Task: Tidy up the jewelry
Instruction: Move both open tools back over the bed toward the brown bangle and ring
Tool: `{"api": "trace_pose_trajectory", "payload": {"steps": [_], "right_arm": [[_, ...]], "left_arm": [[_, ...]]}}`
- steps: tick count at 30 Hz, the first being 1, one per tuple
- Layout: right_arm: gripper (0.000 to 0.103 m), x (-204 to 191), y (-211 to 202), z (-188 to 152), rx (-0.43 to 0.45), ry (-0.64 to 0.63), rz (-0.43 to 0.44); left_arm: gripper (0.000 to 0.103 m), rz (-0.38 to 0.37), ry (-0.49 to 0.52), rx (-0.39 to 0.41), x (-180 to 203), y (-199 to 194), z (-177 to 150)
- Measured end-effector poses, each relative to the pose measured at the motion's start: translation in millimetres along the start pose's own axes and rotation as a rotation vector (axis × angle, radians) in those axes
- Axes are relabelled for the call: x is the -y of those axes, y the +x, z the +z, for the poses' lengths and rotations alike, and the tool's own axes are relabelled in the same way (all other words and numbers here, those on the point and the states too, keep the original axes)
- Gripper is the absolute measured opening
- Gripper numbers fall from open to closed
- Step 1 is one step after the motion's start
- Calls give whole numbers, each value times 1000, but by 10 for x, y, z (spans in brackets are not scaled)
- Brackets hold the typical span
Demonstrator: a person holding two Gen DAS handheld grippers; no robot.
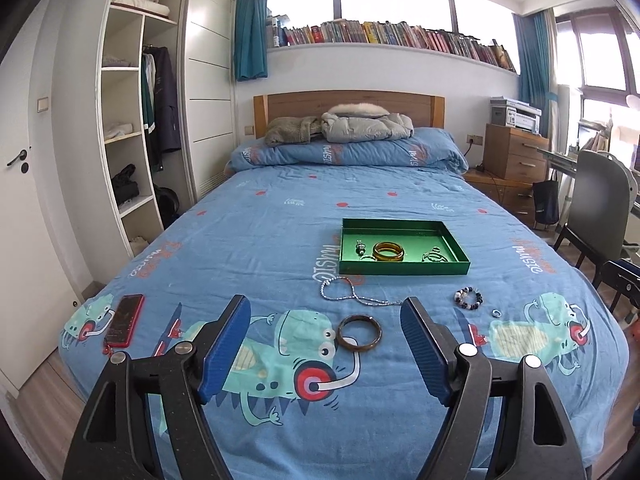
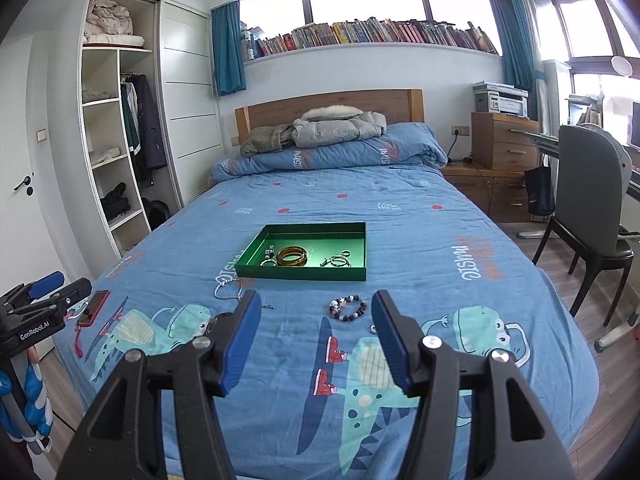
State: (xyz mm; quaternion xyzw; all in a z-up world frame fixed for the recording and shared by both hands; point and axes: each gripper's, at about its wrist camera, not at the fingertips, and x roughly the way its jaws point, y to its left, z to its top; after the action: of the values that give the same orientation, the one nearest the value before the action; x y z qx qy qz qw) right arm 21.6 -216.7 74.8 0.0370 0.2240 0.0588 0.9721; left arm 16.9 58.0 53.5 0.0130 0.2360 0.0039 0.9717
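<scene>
Shown mid-task, both grippers hang above the foot of the bed (image 1: 260, 240), each with its jaws spread wide and holding nothing. The left gripper (image 1: 326, 316) frames a dark brown bangle (image 1: 359, 333) lying flat on the blue dinosaur-print cover; the right gripper (image 2: 316, 312) looks over a black-and-white beaded bracelet (image 2: 347, 307), with a small ring (image 2: 373, 329) just beside its right finger. A silver bead chain (image 1: 352, 292) trails between the bangle and the green tray (image 1: 404, 269), which already holds an amber bangle (image 1: 388, 251) and several small metal pieces. A red phone (image 1: 124, 320) lies well apart, to the left.

Judged from this layout, the step in hand is collecting the loose pieces. The bangle would be best pinched across one side of its rim, fingers pressed slightly into the soft cover, then lifted level and released low inside the tray so it does not roll or strike the amber bangle.
</scene>
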Motion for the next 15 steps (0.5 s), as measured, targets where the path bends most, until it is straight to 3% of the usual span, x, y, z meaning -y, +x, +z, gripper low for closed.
{"api": "trace_pose_trajectory", "payload": {"steps": [15], "right_arm": [[59,210,-11,-107,6,43,-22]], "left_arm": [[82,2,42,5,210,-5,-12]]}}
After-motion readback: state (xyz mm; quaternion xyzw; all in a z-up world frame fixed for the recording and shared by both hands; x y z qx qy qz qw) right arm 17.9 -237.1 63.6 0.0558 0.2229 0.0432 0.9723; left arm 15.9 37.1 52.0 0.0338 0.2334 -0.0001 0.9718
